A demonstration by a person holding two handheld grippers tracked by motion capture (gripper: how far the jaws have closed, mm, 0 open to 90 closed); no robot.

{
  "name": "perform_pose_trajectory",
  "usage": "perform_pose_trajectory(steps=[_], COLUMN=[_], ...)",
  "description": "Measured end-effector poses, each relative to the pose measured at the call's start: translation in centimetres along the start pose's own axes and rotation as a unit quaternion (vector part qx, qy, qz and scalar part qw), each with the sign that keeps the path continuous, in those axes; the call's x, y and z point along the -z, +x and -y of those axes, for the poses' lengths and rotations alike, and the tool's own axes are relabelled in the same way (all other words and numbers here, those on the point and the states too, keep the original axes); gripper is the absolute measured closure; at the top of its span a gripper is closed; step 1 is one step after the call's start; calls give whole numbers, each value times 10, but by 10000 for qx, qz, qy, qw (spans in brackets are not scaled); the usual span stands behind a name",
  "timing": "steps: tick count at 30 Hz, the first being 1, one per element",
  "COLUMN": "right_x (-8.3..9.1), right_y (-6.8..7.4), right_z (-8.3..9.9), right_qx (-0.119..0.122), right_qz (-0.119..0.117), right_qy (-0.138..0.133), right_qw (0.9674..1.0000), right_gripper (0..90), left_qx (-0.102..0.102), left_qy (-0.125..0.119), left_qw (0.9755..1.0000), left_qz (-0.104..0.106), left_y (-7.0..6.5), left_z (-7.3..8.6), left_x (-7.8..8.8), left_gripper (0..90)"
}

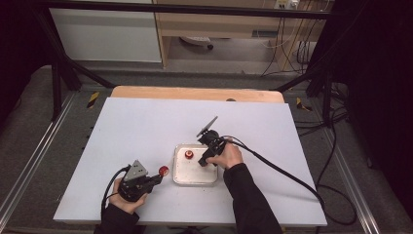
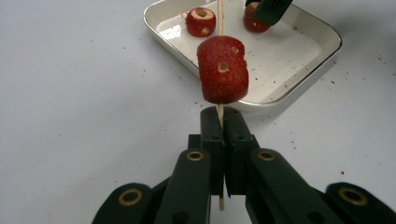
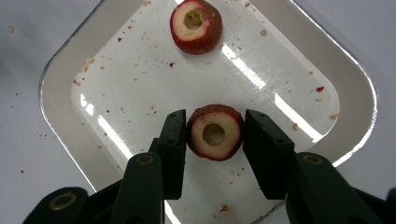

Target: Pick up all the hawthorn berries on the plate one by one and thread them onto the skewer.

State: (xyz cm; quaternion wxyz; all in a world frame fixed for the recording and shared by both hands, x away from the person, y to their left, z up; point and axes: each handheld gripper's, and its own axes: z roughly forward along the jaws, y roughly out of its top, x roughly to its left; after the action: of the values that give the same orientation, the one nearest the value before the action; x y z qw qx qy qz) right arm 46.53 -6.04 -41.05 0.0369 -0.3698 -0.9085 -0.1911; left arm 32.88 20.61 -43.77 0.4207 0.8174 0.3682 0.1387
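Observation:
My left gripper (image 2: 220,123) is shut on a thin wooden skewer (image 2: 220,18) that stands up between its jaws, with one red fruit (image 2: 222,70) threaded on it just above the tips. In the high view this gripper (image 1: 158,178) sits left of the white tray (image 1: 195,183), the skewered fruit (image 1: 164,170) beside the tray's edge. My right gripper (image 3: 215,135) reaches down into the tray (image 3: 355,93), and its pads press both sides of a cored red fruit (image 3: 215,154) lying on the tray floor. A second cored fruit (image 3: 196,25) lies loose farther in.
Red crumbs dot the tray floor and the white table (image 1: 146,126) around it. The right gripper's cable (image 1: 282,170) trails off to the right edge. A wooden strip (image 1: 195,92) borders the table's far side, with a black frame beyond.

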Motion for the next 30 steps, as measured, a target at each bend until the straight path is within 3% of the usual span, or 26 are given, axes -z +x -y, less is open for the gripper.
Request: perform_pose_trajectory(steps=[4,10,13,18,24,30], right_x=[9,27,34,41,42,43], right_y=[1,6,7,7,6,5], right_z=[1,6,11,25,45,64], right_qx=[-68,-226,-337,-503,-769,-1083], right_qz=[-53,-101,-221,-407,-700,-975], right_qy=[-212,-799,-1116,-1736,-2511,-3263], right_qw=[9997,9965,9929,9827,9624,9340], right_gripper=[606,606,606,606,607,607], left_qx=[5,17,35,39,110,168], left_qy=[-24,-88,-137,-160,-235,-303], left_qw=[10000,10000,9999,9999,9996,9994], left_qz=[4,-19,-36,-49,-78,-80], left_y=[-1,-2,-3,-6,-11,-16], left_z=[0,-1,-1,-3,-5,-8], left_x=[1,1,2,1,-1,-4], left_gripper=[881,881,881,881,881,881])
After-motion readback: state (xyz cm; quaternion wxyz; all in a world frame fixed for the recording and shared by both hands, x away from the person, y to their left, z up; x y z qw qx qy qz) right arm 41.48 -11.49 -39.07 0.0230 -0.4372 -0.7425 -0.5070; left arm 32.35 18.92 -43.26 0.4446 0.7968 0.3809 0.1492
